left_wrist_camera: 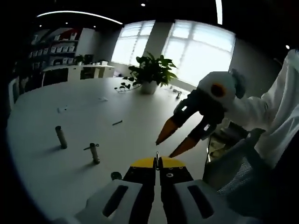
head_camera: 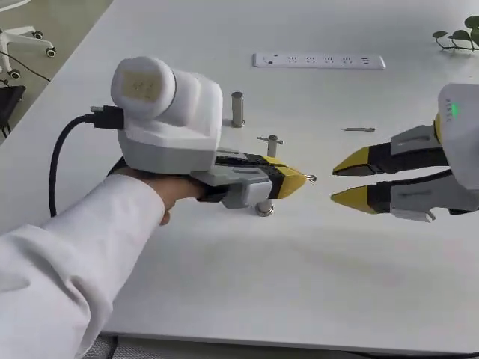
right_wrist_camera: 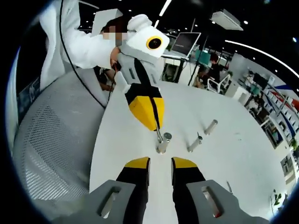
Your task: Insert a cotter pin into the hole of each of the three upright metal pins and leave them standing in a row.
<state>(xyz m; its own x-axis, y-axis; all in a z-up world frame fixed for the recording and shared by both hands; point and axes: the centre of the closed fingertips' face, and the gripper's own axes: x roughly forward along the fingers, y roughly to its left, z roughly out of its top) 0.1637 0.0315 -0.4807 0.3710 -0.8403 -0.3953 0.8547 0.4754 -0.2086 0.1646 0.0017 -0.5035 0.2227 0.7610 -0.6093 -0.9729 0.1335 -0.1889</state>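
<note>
Pressed together, the jaws of the left gripper (head_camera: 303, 180) are seen pinching the held cotter pin (head_camera: 310, 178), whose looped end juts out past the yellow tips. The left gripper is carried by a hand (head_camera: 176, 191) in a white sleeve (head_camera: 67, 254), above the middle of the bench (head_camera: 224, 269). Facing it tip to tip, the right gripper (head_camera: 334, 184) is held just beside it with its jaws spread and nothing between them.

A white power strip (head_camera: 319, 60) is laid flat toward the far edge of the bench. A small green plant (head_camera: 458, 36) is seen toward the far right corner.

Three metal pins are stood upright, spaced apart, in the middle of the bench. The far metal pin (head_camera: 237, 108) is set nearest the power strip. The middle metal pin (head_camera: 272, 143) is crossed near its top by the fitted cotter pin (head_camera: 263, 138). The near metal pin (head_camera: 264, 208) is partly hidden beneath the left gripper; in the right gripper view the held cotter pin is seen right at its top, though contact cannot be judged.

The loose cotter pin (head_camera: 359, 129) is laid flat on the bench to the right of the middle metal pin, well apart from it.
</note>
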